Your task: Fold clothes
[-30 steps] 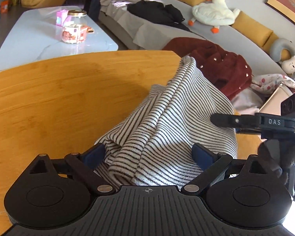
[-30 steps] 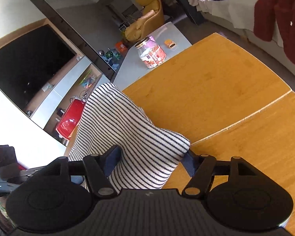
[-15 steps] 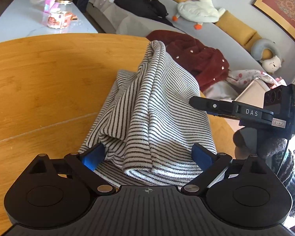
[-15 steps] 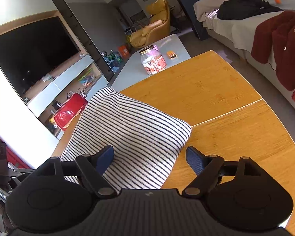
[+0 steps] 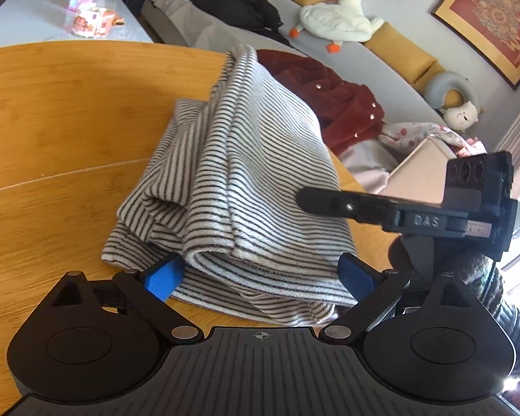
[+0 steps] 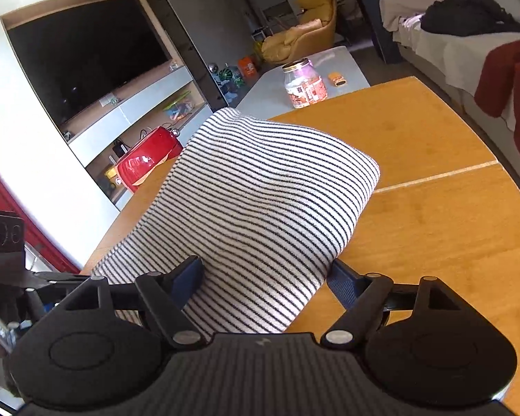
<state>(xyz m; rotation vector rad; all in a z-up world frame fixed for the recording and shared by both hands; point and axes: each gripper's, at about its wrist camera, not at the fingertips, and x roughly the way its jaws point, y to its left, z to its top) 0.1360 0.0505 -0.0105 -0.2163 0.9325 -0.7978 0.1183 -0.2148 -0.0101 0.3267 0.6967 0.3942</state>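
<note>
A white garment with thin black stripes [image 5: 246, 173] lies folded in a thick bundle on the round wooden table [image 5: 52, 131]. My left gripper [image 5: 260, 274] is open, its blue pads [image 5: 163, 275] standing wide on either side of the bundle's near edge. My right gripper [image 6: 265, 277] is open too, with the striped garment [image 6: 260, 194] bulging up between its fingers. In the left wrist view one black finger of the right gripper [image 5: 332, 201] touches the bundle's right side.
A grey sofa [image 5: 391, 79] beyond the table's right edge carries a dark red coat [image 5: 332, 104], black clothing and a plush duck [image 5: 336, 22]. A jar [image 6: 305, 83] stands on a pale low table. A TV wall and a red object [image 6: 145, 159] lie to the left.
The striped garment has sunk from a raised drape into a flatter folded bundle on the table. Both grippers have stayed open while shifting around it.
</note>
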